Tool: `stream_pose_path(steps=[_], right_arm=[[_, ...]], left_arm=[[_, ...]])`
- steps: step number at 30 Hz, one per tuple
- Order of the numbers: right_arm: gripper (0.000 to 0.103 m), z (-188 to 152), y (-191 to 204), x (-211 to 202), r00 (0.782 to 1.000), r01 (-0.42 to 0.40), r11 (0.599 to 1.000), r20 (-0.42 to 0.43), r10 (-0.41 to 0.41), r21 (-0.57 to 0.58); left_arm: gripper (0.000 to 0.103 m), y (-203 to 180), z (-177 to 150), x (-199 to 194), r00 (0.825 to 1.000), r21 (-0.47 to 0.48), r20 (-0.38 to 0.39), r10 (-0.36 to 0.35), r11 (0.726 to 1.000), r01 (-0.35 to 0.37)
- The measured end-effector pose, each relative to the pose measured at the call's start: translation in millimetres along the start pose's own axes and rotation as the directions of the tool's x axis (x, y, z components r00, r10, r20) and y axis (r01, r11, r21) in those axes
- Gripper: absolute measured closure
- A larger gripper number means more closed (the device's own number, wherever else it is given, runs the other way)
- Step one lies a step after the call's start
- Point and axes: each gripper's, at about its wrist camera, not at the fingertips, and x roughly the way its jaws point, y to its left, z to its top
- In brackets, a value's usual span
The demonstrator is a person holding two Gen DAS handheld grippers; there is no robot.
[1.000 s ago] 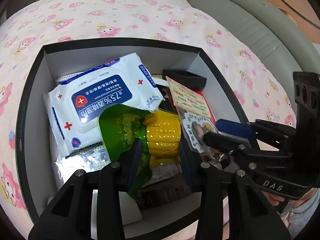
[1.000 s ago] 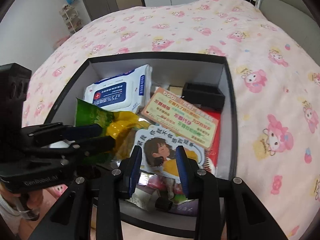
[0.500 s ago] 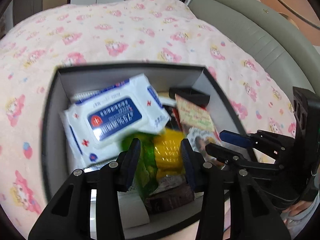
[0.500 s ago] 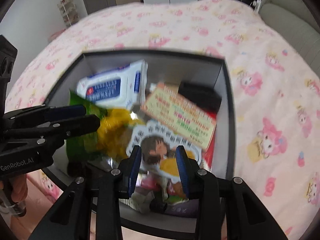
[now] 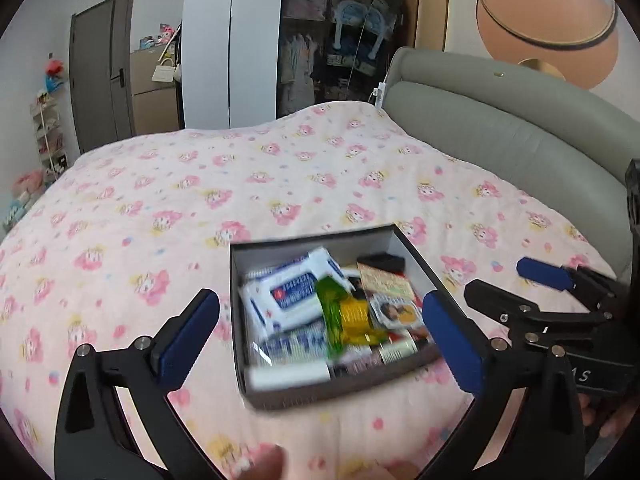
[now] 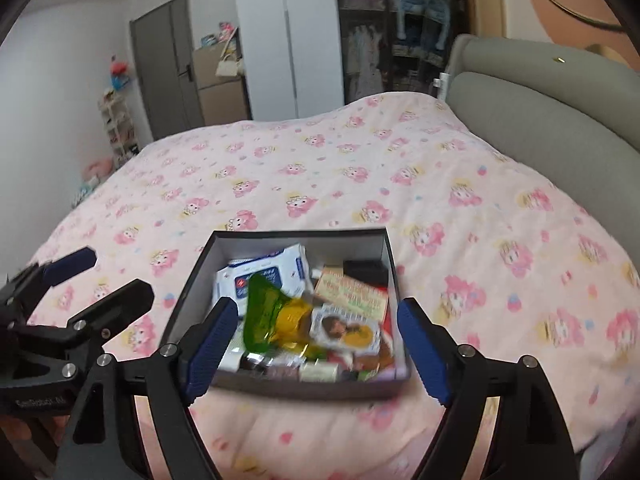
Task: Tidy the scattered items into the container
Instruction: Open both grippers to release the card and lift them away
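Both your left gripper (image 5: 320, 330) and right gripper (image 6: 316, 342) have just sprung open, empty — lift clear of the box (image 6: 288, 386), then scan the bedspread (image 6: 320, 184) for strays.

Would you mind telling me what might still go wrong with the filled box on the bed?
The black cardboard box sits near the edge of the soft pink quilt, so a nudge might tip it off. The green-and-yellow corn packet lies loosely on top and might slide out. Both the left gripper and right gripper are open and empty.
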Motion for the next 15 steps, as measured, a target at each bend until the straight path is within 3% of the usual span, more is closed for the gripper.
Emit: stream_pose_path(steps=[6,15], right_arm=[[0.022,-38,9,1,0.998,0.018,1.0,-0.059,-0.017,0.017],[0.022,-44,15,-1,0.999,0.031,1.0,-0.04,-0.031,-0.005]], left_arm=[[0.0,0,-36,-6,0.999,-0.017,-0.037,0.009,1.0,-0.01],[0.001,-2,-45,-14,0.999,-0.027,-0.035,0.016,0.999,-0.017]])
